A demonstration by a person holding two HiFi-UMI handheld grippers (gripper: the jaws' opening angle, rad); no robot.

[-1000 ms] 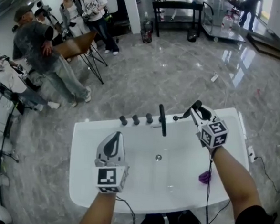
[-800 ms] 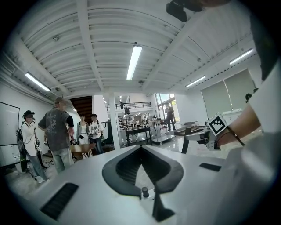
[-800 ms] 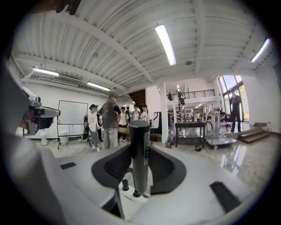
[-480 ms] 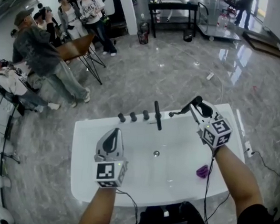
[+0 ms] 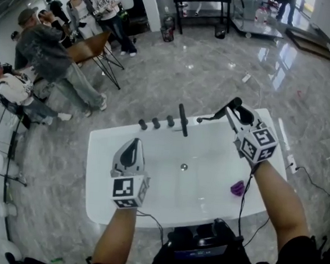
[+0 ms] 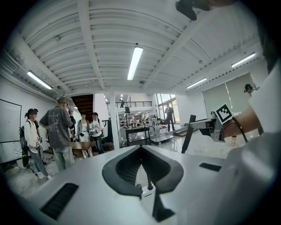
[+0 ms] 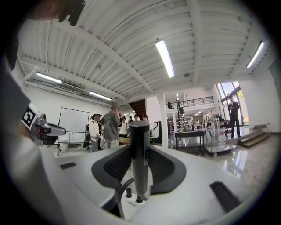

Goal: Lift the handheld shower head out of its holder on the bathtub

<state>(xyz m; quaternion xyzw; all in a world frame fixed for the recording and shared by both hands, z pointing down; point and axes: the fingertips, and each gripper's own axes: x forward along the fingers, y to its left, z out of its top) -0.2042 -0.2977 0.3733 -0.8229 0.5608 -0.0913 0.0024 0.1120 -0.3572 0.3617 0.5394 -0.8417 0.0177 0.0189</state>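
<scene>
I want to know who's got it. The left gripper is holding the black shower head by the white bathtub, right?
No, the right gripper is holding the black shower head by the white bathtub. The right gripper view shows its handle clamped between those jaws; the left gripper is empty.

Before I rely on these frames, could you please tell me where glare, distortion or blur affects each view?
Head view: window glare streaks the polished floor at upper right, and the wide lens bows the white bathtub. Left gripper view: heavy fisheye, black corners, a ceiling light burnt out. Right gripper view: same fisheye; the shower head is fairly sharp.
</scene>
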